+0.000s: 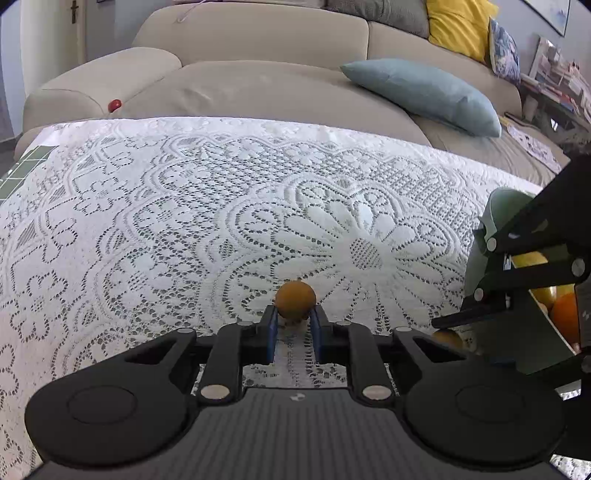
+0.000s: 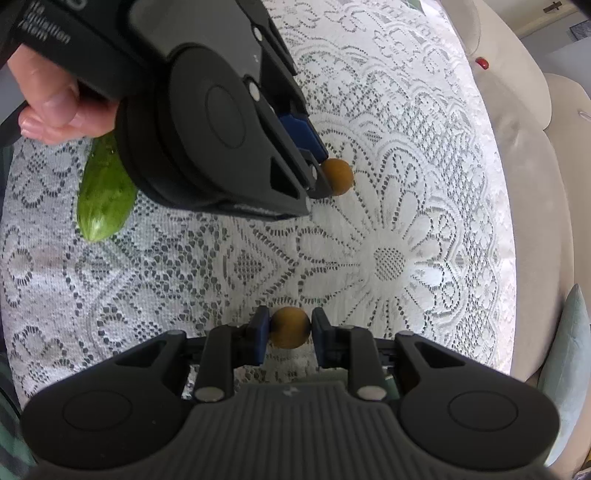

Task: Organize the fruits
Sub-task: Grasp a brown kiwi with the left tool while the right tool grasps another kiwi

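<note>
Left tongs (image 1: 294, 320) clenched on small brown fruit (image 1: 295, 300); right tongs (image 2: 289, 327) gripping second brown fruit (image 2: 290, 327), both near lace daisy (image 2: 389, 258).

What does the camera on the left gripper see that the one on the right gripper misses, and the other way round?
Only the left wrist view shows the pale green bowl holding yellow and orange fruit, the blue-grey cushion and the yellow cushion.

Only the right wrist view shows the cucumber, the person's hand, and the right gripper shut on its own small brown fruit.

Both show the lace tablecloth, the beige sofa and the left gripper shut on a brown fruit.
</note>
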`<state>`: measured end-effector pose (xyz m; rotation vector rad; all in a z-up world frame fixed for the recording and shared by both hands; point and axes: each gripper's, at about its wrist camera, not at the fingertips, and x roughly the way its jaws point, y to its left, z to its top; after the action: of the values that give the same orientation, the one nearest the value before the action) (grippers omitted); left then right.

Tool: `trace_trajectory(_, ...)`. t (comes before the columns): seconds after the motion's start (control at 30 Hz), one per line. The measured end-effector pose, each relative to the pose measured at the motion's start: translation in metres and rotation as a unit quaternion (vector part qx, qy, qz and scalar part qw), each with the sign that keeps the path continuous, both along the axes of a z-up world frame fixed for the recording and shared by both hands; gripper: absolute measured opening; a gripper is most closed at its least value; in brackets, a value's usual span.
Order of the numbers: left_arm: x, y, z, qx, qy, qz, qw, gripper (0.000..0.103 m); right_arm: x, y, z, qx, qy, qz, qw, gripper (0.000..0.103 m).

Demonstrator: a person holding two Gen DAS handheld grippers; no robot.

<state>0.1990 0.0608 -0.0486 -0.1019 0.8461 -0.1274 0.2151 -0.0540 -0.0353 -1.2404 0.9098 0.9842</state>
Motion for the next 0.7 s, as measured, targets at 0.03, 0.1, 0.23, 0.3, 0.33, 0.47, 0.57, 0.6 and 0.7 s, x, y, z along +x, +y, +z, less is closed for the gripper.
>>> trace_trajectory(0.03, -0.001, 0.001, 0.001, -0.003, -0.001, 0.000, 1.0000, 0.019, -0.001, 0.000, 0.002, 0.004, 0.002, -0.002, 1.000, 0.020)
trace_trajectory(0.1, -0.003, 0.003, 0.004, -0.005, -0.003, -0.003, 1.0000, 0.019, -0.001, 0.002, 0.006, 0.014, 0.006, -0.004, 1.000, 0.020)
trace_trajectory(0.23, -0.011, 0.003, 0.007, 0.008, -0.015, -0.020, 0.9997, 0.019, -0.001, 0.004, 0.010, 0.025, 0.008, -0.004, 1.000, 0.020)
trace_trajectory(0.3, -0.015, 0.002, 0.008, 0.025, -0.028, -0.031, 0.9988, 0.020, 0.001, 0.006, 0.014, 0.032, 0.007, -0.005, 0.999, 0.020)
trace_trajectory(0.33, -0.019, 0.001, 0.009, 0.037, -0.040, -0.039, 0.9978, 0.020, 0.004, 0.006, 0.016, 0.037, 0.008, -0.009, 0.999, 0.020)
trace_trajectory(0.47, -0.026, -0.004, 0.009, 0.071, -0.062, -0.057, 0.9939, 0.041, 0.015, 0.008, 0.020, 0.056, 0.014, -0.026, 0.998, 0.021)
trace_trajectory(0.57, -0.026, -0.004, 0.008, 0.071, -0.062, -0.063, 0.9935, 0.044, 0.024, 0.009, 0.016, 0.066, 0.028, -0.041, 0.997, 0.021)
trace_trajectory(0.6, -0.025, -0.004, 0.008, 0.070, -0.062, -0.063, 0.9936, 0.044, 0.025, 0.010, 0.013, 0.068, 0.032, -0.043, 0.996, 0.021)
trace_trajectory(0.7, -0.023, 0.000, 0.006, 0.070, -0.065, -0.055, 0.9939, 0.047, 0.026, 0.011, 0.006, 0.063, 0.035, -0.044, 0.996, 0.021)
